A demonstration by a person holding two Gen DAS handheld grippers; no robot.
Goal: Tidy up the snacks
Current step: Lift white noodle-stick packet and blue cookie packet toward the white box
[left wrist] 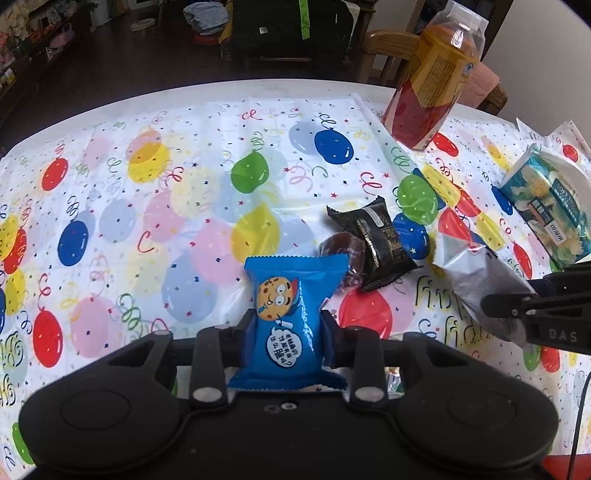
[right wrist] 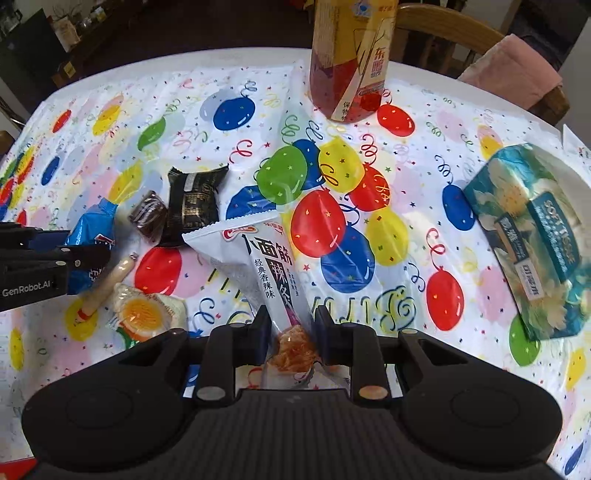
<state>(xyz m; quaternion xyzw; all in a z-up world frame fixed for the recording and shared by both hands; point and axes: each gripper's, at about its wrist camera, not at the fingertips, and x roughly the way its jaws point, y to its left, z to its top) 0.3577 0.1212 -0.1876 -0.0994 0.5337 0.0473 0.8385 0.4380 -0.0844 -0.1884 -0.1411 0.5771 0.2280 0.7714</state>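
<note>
Left wrist: left gripper (left wrist: 288, 325) jaws pinching the blue cookie packet (left wrist: 290, 317) at its waist, above the balloon-print tabletop (left wrist: 147, 184); black snack packet (left wrist: 376, 243) at 1 o'clock. Right wrist: right gripper (right wrist: 291, 325) jaws clamped on the white spicy-strip packet (right wrist: 258, 266); tissue pack (right wrist: 535, 240) at 2 o'clock, drink bottle (right wrist: 351, 55) at 12.

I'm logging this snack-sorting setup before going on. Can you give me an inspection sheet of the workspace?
Surface: table under a balloon-print cloth.
Job's things: blue cookie packet, white spicy-strip packet, black packet, brown candy, sausage stick, egg packet.
Clutter: drink bottle, tissue pack.
Grippers: left gripper grips the cookie packet; right gripper grips the strip packet.
Cables: thin black cable.
Surroundings: wooden chair, dim room.
</note>
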